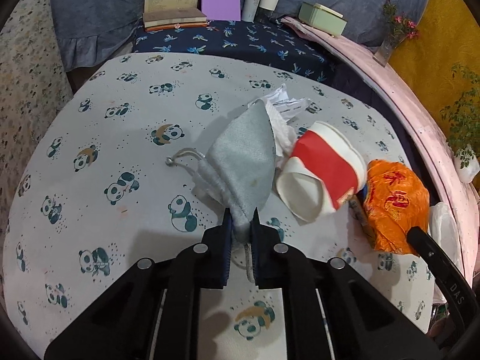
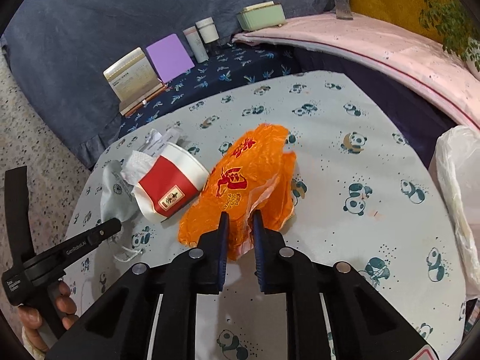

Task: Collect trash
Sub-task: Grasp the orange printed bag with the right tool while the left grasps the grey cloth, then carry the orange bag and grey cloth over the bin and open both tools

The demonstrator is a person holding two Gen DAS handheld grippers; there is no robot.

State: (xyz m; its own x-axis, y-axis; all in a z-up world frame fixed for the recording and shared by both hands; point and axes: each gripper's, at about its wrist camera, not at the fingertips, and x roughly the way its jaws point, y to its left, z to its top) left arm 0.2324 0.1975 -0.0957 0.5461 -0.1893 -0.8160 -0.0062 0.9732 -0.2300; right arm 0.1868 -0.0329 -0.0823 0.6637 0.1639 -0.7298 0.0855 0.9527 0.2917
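left hand-held gripper (image 1: 242, 220) pinches the grey pouch's (image 1: 244, 162) corner & right hand-held gripper (image 2: 240, 225) pinches the orange wrapper (image 2: 249, 186), both on the desk (image 1: 120, 138), w/ thin grips, so a fast lift may drop them.

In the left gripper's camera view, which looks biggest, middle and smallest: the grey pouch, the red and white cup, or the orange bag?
Largest to smallest, as they look there:
1. Grey pouch
2. Red and white cup
3. Orange bag

The cup and bag look close in size, and fisheye warping near the edge makes that order unsure.
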